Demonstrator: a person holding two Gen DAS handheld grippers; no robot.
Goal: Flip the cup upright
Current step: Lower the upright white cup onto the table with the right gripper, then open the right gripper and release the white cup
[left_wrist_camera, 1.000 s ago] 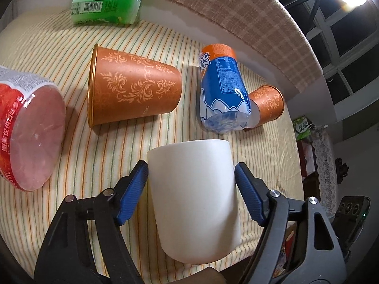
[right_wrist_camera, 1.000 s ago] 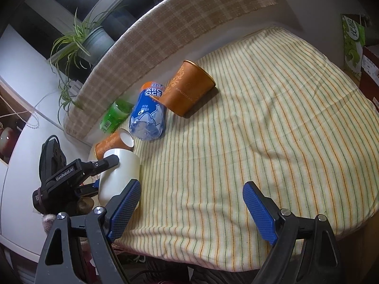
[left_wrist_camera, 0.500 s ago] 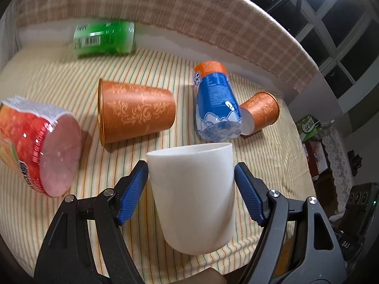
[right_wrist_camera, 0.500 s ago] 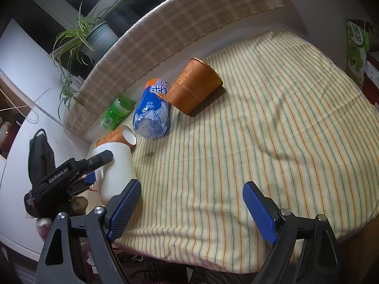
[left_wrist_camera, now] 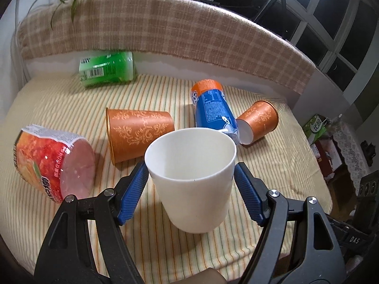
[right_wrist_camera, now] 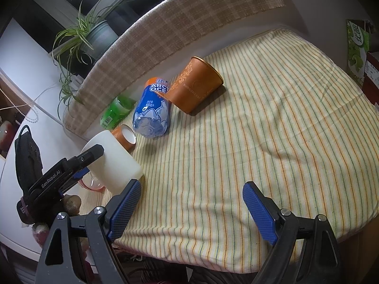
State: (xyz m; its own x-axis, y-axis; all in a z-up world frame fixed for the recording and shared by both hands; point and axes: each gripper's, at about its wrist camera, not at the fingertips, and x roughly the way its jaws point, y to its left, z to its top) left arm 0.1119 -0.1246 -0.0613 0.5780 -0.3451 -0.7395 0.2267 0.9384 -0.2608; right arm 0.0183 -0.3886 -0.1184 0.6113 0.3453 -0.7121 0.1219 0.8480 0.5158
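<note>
My left gripper (left_wrist_camera: 190,189) is shut on a white cup (left_wrist_camera: 193,184), its blue pads pressed on both sides. The cup is tilted with its open mouth facing up and toward the camera, held above the striped tablecloth (left_wrist_camera: 165,236). In the right wrist view the white cup (right_wrist_camera: 113,163) and the left gripper (right_wrist_camera: 94,156) sit at the left table edge. My right gripper (right_wrist_camera: 189,210) is open and empty over the cloth's near edge.
Lying on their sides: two orange cups (left_wrist_camera: 137,137) (left_wrist_camera: 259,122), a blue bottle (left_wrist_camera: 213,108), a green bottle (left_wrist_camera: 106,68) and a red-labelled ham tub (left_wrist_camera: 54,163). A plaid-covered backrest (left_wrist_camera: 165,30) bounds the far side. Boxes (right_wrist_camera: 357,47) stand right.
The left gripper has tilted the white cup up: its side faced the camera earlier, now its open mouth shows. The right gripper has stayed open and nearly still.
</note>
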